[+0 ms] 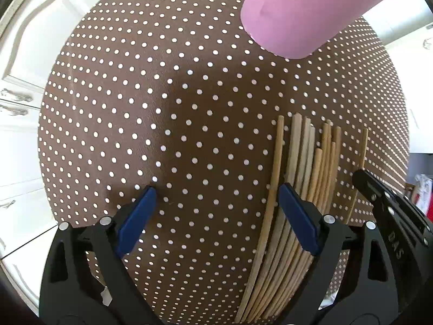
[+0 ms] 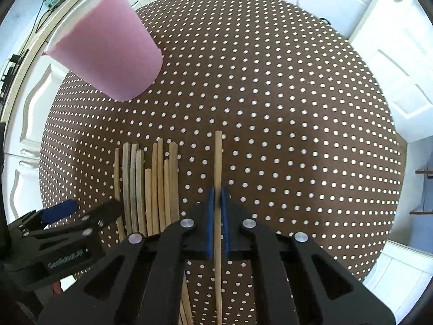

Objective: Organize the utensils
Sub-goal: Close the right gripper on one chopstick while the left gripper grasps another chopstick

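Bamboo-coloured, slim and round, the single wooden chopstick sits clamped between the blue fingers of my right gripper, pointing straight ahead, set apart to the right of the rest. Whether it rests on the surface or is lifted off it I cannot tell from this angle. Just left of it lies the loose row of pale wooden chopsticks, side by side on the brown cloth-covered surface with white dots. My left gripper hovers with its fingers wide apart and empty, the right one over the edge of that row. Further off, to the left, stands the tall pink cup, well apart from the sticks. No stick shows above its rim, so I judge the sorting barely begun: nearly all the sticks are still to move.
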Tool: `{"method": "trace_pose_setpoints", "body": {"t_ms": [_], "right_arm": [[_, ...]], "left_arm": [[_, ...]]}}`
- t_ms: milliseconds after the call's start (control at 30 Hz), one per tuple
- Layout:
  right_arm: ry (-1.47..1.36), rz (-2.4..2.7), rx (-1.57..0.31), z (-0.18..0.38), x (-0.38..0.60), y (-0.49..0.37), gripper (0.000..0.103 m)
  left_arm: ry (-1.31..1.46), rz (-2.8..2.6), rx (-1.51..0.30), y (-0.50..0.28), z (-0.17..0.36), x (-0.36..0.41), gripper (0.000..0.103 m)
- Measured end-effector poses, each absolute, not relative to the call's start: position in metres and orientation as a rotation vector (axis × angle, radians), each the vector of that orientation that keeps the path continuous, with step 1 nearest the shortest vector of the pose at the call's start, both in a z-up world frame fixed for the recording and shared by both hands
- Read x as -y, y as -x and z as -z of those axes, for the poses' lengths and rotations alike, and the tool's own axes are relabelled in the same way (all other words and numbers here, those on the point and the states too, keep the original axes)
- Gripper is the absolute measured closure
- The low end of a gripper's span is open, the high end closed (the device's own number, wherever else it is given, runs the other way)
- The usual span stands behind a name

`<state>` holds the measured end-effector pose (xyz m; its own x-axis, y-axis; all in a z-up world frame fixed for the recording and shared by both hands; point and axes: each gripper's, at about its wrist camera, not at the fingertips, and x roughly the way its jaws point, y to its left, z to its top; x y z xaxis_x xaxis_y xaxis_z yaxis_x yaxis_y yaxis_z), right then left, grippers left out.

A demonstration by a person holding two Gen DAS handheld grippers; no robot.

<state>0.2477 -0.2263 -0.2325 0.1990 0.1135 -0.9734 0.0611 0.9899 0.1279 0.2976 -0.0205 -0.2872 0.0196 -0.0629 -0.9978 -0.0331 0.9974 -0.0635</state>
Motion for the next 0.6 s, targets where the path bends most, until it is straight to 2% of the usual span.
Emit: {"method": "trace_pose_setpoints", "body": {"t_ms": [133, 233, 300, 333, 367, 467, 600], "right_arm": [[-0.16, -0.058, -1.374, 0.244, 0.226, -0.246, 0.099], [-0.161, -0.079, -1.366, 0.249, 0.227, -0.243, 0.099], [-0.165, -0.086, -1.364, 0.255, 0.228, -0.24, 0.099], [-0.17, -0.089, -1.361, 0.257, 0.227, -0.237, 0.099], [-0.176, -0.091, -1.359, 0.257, 0.226, -0.232, 0.099], [-0.19, -0.096, -1.353, 0.253, 0.228, -0.221, 0.099], [-0.212, -0.109, -1.347, 0.253, 0.234, -0.216, 0.099]], "left_arm": [[0.037, -0.039, -1.544, -0.307, 0.28, 0.032, 0.02], [0.045, -0.061, -1.519, -0.31, 0.275, 0.046, 0.031], [0.044, -0.057, -1.505, -0.309, 0.268, 0.06, 0.047], [0.042, -0.052, -1.492, -0.309, 0.263, 0.067, 0.069], [0.032, -0.047, -1.482, -0.31, 0.259, 0.074, 0.086], [0.058, -0.048, -1.474, -0.314, 0.255, 0.085, 0.096], [0.168, -0.021, -1.468, -0.307, 0.26, 0.07, 0.097]]}}
